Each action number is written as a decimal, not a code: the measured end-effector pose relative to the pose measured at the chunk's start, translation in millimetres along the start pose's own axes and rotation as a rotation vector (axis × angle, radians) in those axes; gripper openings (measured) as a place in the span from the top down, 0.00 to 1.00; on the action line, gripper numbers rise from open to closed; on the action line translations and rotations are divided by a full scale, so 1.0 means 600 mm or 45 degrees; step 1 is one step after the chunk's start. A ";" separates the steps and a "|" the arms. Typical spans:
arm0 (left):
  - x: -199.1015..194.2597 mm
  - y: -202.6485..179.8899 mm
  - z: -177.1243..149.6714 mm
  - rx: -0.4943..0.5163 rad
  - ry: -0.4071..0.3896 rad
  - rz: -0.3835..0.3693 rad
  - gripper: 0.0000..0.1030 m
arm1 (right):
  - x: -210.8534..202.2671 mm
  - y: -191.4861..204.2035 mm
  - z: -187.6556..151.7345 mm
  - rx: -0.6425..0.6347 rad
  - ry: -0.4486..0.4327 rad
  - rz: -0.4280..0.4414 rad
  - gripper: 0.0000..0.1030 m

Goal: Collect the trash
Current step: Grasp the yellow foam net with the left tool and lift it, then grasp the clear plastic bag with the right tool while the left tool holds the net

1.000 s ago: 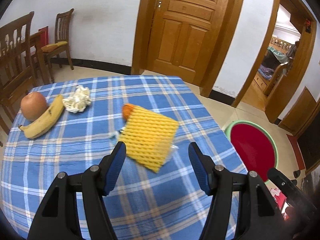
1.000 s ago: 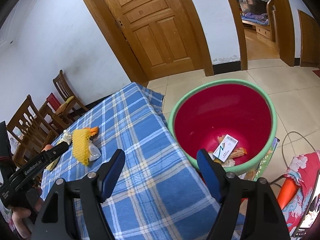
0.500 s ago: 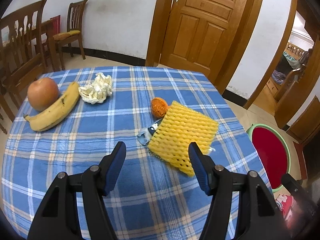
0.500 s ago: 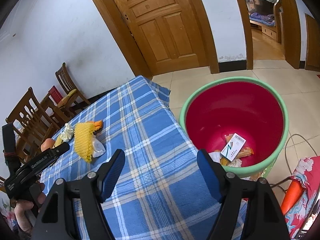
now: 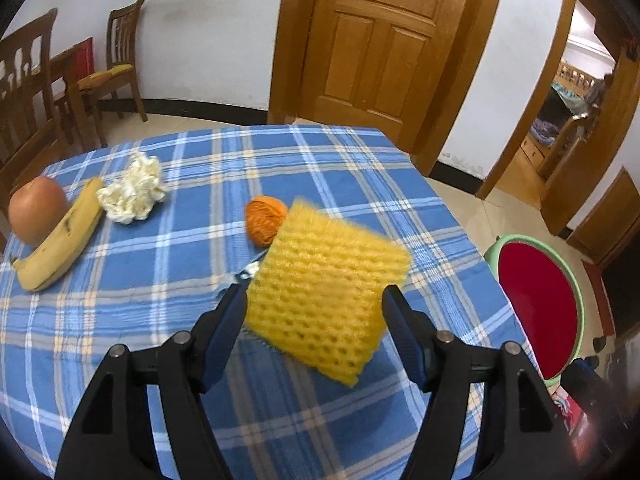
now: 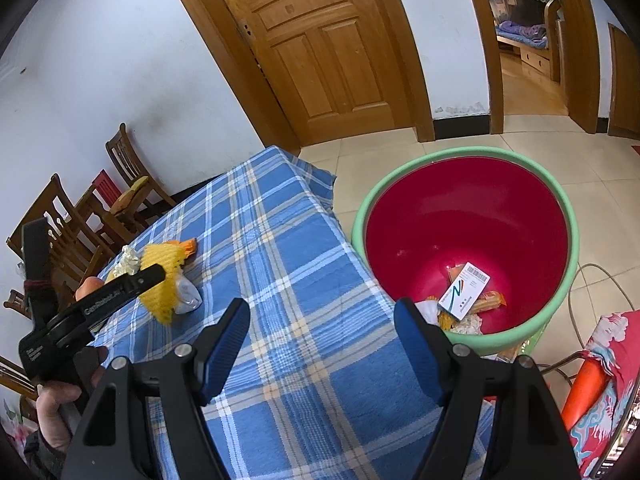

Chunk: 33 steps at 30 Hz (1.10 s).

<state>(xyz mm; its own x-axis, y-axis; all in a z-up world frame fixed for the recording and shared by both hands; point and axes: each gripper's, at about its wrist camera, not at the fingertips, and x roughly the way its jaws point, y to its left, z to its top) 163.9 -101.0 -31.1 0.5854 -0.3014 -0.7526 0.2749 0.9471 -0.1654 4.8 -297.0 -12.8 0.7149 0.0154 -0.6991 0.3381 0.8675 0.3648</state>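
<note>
A yellow foam fruit net [image 5: 324,292] lies on the blue checked tablecloth [image 5: 160,320]. My left gripper [image 5: 314,310] has come down around it; its jaws are opening, with the net between the blue pads and not pinched. An orange peel [image 5: 265,218] sits just behind the net, and a clear wrapper [image 5: 250,270] pokes out beside it. Crumpled white paper [image 5: 134,194] lies further left. My right gripper [image 6: 322,320] is open and empty over the table's right edge, near the red bin with a green rim [image 6: 568,220]. A white card box [image 6: 464,290] and wrappers lie inside the bin.
A banana [image 5: 60,248] and an apple [image 5: 36,208] rest at the table's far left. Wooden chairs [image 5: 116,64] stand beyond the table, near a wooden door [image 5: 376,40]. On the tiled floor by the bin lie a cable [image 6: 600,276] and a patterned cloth [image 6: 600,396].
My left gripper has moved forward and down, so the yellow net now lies between its jaws, which stand slightly wider. The right gripper has stayed put.
</note>
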 end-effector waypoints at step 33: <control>-0.074 0.024 -0.022 -0.056 -0.096 -0.179 0.81 | 0.001 0.020 -0.010 -0.040 0.008 0.038 0.25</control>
<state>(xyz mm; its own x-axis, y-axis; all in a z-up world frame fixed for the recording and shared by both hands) 131.9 -72.2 -8.6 0.5995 -0.4375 -0.6702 0.3257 0.8983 -0.2950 5.8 -283.8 -12.7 0.7204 0.0442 -0.6922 0.2973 0.8820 0.3657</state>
